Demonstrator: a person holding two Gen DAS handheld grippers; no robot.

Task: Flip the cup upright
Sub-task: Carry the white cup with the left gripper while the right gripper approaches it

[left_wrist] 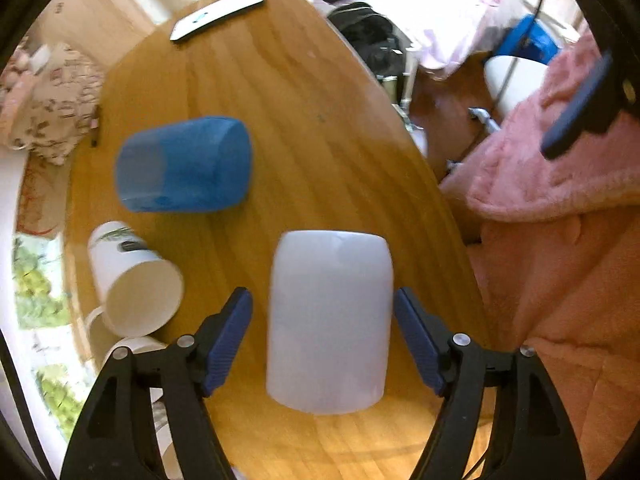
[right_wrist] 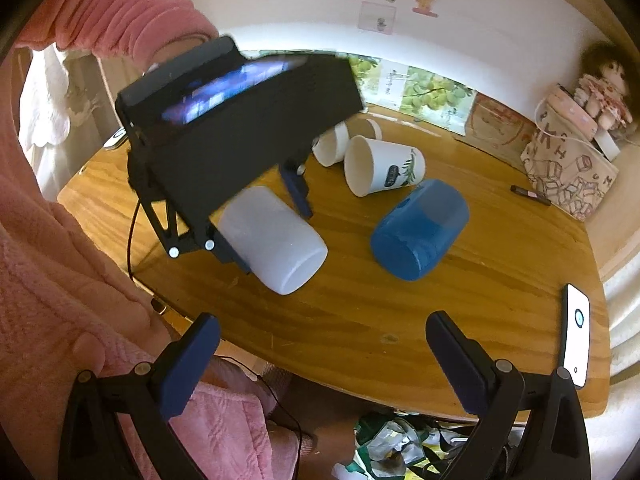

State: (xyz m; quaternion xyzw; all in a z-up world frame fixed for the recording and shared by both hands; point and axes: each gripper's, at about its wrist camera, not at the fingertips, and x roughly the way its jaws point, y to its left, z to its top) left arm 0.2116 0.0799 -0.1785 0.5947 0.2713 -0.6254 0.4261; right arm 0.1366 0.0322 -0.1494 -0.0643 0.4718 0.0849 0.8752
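— Where's the white cup [left_wrist: 330,322]?
— On its side on the table [left_wrist: 304,100], between the spread fingers of the left gripper [left_wrist: 323,344], long axis running 6 to 12.
— Clamped?
— Not yet; gaps both sides.
— Right gripper [right_wrist: 322,364]?
— Apart, empty, well off.

The table [right_wrist: 360,312] is glossy grained wood. On it, the white cup [left_wrist: 330,320] and blue cup [left_wrist: 184,164] look like smooth, frosted plastic. Beside them lies a matt paper cup [left_wrist: 132,276].
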